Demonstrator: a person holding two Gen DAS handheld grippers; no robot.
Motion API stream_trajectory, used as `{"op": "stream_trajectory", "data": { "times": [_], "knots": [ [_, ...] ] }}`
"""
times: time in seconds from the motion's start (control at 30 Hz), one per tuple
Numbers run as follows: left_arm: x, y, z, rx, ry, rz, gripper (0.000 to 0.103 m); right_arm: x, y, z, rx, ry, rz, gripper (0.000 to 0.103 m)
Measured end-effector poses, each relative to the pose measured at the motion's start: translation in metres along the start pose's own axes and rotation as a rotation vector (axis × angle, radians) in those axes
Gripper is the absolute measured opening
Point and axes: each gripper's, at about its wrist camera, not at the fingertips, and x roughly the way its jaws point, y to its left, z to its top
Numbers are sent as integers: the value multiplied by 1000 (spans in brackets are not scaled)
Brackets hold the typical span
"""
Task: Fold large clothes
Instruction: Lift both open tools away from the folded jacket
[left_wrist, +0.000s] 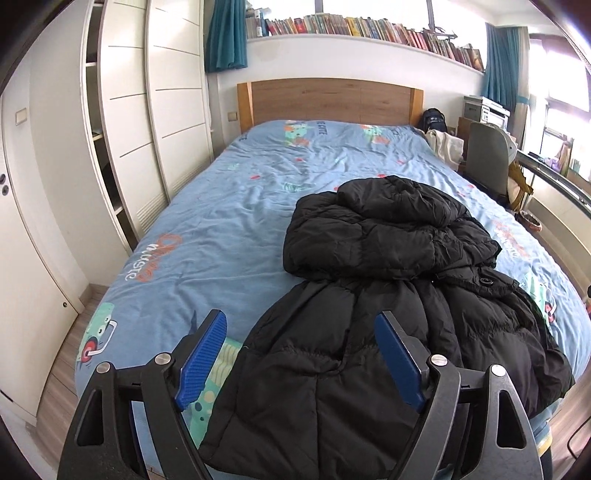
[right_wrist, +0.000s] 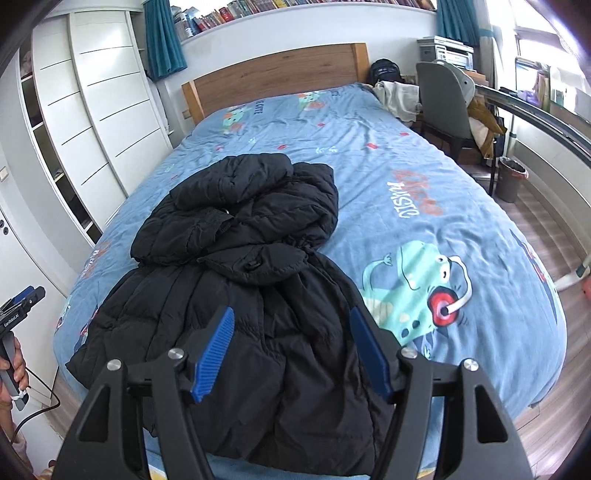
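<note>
The black coat (left_wrist: 388, 295) lies on the bed (left_wrist: 221, 221), filling the centre and lower right of the left view and the centre-left of the right view, its upper part and hood already doubled back over the body. The left gripper (left_wrist: 301, 363) and right gripper (right_wrist: 291, 350) both hover above the near hem with jaws apart and nothing between them. I judge one fold done; the next calls for each gripper to pinch a hem corner and carry it up.
</note>
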Motion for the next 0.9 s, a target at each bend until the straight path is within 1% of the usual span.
{"op": "stream_trajectory", "data": {
  "times": [0.07,0.3,0.63,0.9],
  "knots": [
    [-1,0,-2,0,-3,-1,85,-2,-3,-3,10,0,-6,65],
    [3,-1,-8,-7,12,6,86,-3,-19,-14,43,8,-33,65],
    [22,9,-16,-8,72,45,88,4,-46,-26,92,27,-65,67],
    [37,17,-22,-21,112,69,88,17,-62,-37,133,51,-71,68]
  ]
}}
